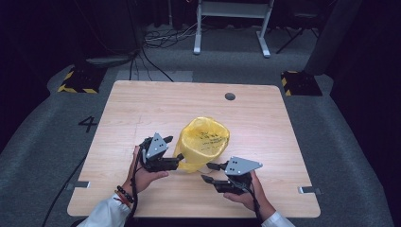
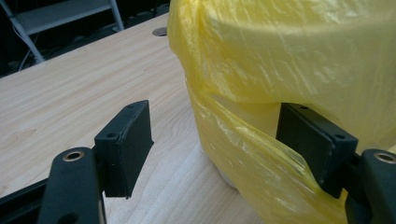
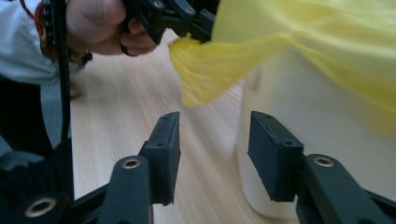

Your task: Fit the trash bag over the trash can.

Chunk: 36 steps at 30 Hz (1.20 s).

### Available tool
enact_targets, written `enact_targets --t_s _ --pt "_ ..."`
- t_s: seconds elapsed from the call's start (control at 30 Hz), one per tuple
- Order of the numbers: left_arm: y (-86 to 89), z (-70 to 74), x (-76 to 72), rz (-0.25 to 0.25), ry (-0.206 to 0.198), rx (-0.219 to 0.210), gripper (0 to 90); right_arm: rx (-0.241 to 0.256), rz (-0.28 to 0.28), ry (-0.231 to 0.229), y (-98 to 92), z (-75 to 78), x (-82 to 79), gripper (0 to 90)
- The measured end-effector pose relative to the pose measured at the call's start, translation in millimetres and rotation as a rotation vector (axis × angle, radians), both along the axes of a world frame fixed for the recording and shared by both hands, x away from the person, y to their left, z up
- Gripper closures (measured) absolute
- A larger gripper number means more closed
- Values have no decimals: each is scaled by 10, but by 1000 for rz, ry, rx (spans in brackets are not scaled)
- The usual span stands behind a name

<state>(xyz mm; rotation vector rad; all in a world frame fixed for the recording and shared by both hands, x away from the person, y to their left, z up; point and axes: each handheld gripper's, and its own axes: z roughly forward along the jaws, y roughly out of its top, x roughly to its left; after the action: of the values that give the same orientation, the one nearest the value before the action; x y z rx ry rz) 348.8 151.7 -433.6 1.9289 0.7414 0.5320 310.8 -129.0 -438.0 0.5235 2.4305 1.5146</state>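
A white bin [image 3: 322, 140] lined with a yellow bag [image 1: 204, 137] stands on the bench [image 1: 142, 109], a little nearer the person than the round hole [image 1: 230, 96] in the top and slightly to the left of it. The bag is folded out over the bin's rim and hangs down its sides. Black writing [image 1: 210, 138] runs across the bag near the mouth, too small and creased to read. A figure "4" [image 1: 88, 123] is marked on the grey floor, left of the bench.

The left tongs [image 1: 178, 160] sit at the bin's left side, low on the bag. In the left gripper view the jaws stand apart: one is clear of the bin over bare wood, the other lies against the bag, with a loose fold [image 2: 252, 154] of it draped in front of that jaw. Nothing is clamped. In the right gripper view a bunched flap [image 3: 205, 70] of the bag hangs just under the left tongs, touching them or very near; whether it is pinched there I cannot tell.

The right tongs [image 1: 208, 172] are on the near side of the bin, a little to its right, pointing left towards the left hand [image 1: 142, 176]. Their jaws are parted and hold nothing. In the right gripper view one jaw is over the bench and the other is in front of the bin's white wall, close to its foot; contact with the wall cannot be made out. The right hand [image 1: 243, 193] grips them from behind.
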Motion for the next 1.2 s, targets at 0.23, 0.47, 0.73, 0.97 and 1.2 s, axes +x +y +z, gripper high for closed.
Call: enact_targets --t_s 0.23,0.47,0.73,0.97,1.2 --pt "-58 -17 -55 -20 -3 8 277 -5 -70 41 238 -82 6 439" --pt "-125 -36 -97 -31 -32 38 284 74 -88 82 289 -120 72 748" --pt "-31 68 -99 -56 -42 -22 272 69 -89 106 308 -184 116 900" --pt "119 202 -85 -46 -44 -102 275 30 -118 116 323 -263 171 900" --pt "241 190 -123 -79 -35 -54 272 -8 -113 91 312 -257 149 674"
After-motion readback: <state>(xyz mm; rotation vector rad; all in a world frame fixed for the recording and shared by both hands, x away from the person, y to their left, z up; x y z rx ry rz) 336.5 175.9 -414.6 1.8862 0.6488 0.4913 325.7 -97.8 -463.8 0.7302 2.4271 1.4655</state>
